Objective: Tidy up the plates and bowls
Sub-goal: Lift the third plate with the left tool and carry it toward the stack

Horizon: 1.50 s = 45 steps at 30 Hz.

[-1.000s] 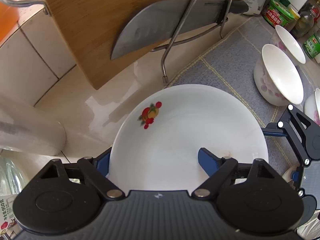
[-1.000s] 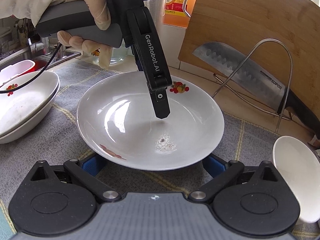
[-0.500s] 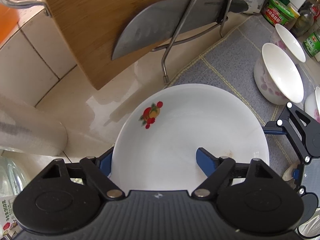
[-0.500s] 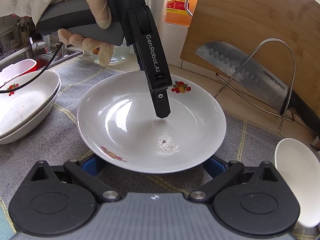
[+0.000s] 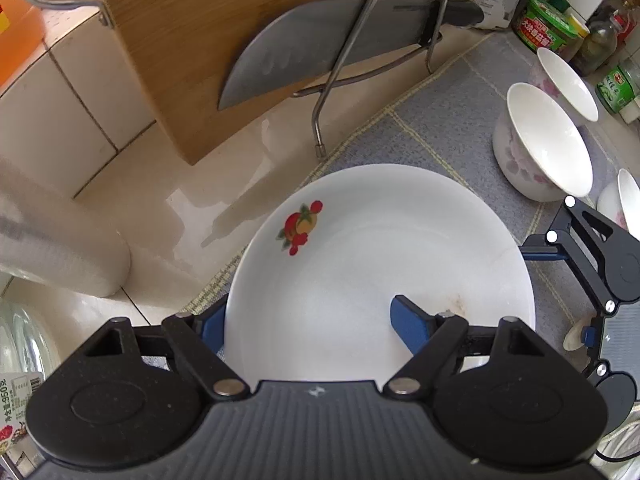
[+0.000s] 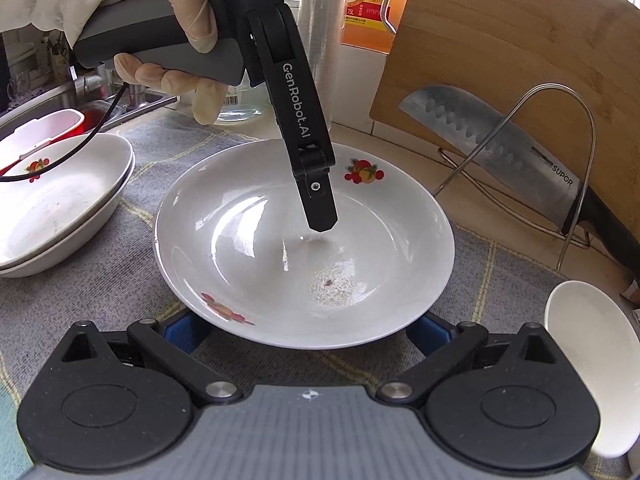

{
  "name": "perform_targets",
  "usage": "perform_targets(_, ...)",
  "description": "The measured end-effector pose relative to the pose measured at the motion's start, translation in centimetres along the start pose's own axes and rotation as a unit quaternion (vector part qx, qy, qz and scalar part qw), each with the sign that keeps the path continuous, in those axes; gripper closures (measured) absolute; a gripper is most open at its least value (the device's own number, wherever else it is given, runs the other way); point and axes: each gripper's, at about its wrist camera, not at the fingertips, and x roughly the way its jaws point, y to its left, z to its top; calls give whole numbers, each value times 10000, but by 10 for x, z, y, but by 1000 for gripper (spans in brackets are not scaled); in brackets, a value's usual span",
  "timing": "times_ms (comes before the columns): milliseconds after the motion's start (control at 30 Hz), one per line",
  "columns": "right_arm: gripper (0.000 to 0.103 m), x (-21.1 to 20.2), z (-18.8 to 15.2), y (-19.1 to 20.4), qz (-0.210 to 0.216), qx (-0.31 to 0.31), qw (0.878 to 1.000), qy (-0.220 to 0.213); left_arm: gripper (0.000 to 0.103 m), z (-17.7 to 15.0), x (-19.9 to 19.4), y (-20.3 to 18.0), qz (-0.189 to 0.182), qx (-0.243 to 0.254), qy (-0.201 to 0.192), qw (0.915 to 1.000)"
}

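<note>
White glazed plate (image 6: pixel 260 248) on the grey mat (image 6: pixel 100 292) — rigid, slick, breakable — is pinched at its rim by the left gripper (image 5: pixel 308 320); right gripper (image 6: pixel 304 330), jaws wide, flanks the near edge.

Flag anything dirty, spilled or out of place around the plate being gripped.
The plate held by the left gripper has a speckled brownish residue patch in its well, so it looks unwashed. A wet patch spreads on the counter below the cutting board. Nothing looks broken.
</note>
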Motion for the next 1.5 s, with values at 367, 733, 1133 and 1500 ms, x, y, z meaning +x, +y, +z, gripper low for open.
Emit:
perform_targets(367, 0, -14, 2, 9, 110, -311, 9994, 42, 22, -17, -14, -8, -83, -234, -38, 9997)
perform_targets(733, 0, -36, 7, 15, 282, -218, 9993, 61, 22, -26, -36, -23, -67, -269, -177, 9995)
perform_targets(1133, 0, -55, 13, 29, 450, -330, 9984, 5, 22, -50, -59, -31, 79, -398, -337, 9986)
perform_targets(1500, 0, -67, 25, 48, 685, -513, 9962, -137, 22, -81, -85, -29, 291, -698, -503, 9959)
